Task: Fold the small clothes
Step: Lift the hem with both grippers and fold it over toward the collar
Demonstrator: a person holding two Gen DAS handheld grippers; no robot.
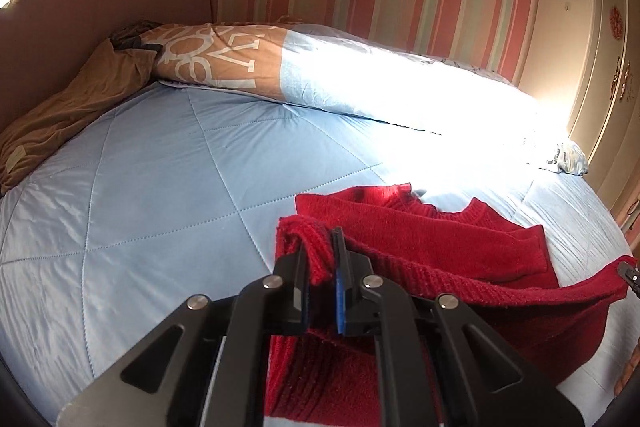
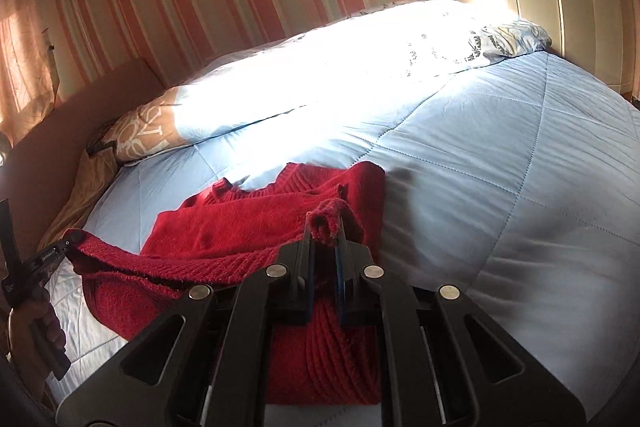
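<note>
- Left gripper (image 1: 320, 259) — jaws pinching a ribbed corner of the red sweater (image 1: 432, 239); right gripper (image 2: 325, 247) likewise pinched on the opposite corner, with knit bunched between its fingers.
- The hem hangs lifted between the two grips, while the rest of the sweater lies on the blue quilt (image 1: 152, 179), neckline toward the pillows.
- My reading: the bottom-to-top fold is in hand. Next, both corners should travel forward together, level, and be laid down near the collar before either releases.
- Farther off: a tan garment (image 1: 60, 115) by the headboard, then the pillows (image 1: 224, 55) along the striped wall.
- Hard to make out — the sunlit pillow stretch is blown out, the sweater's near part sits behind the grippers, and sleeve positions are unclear.
</note>
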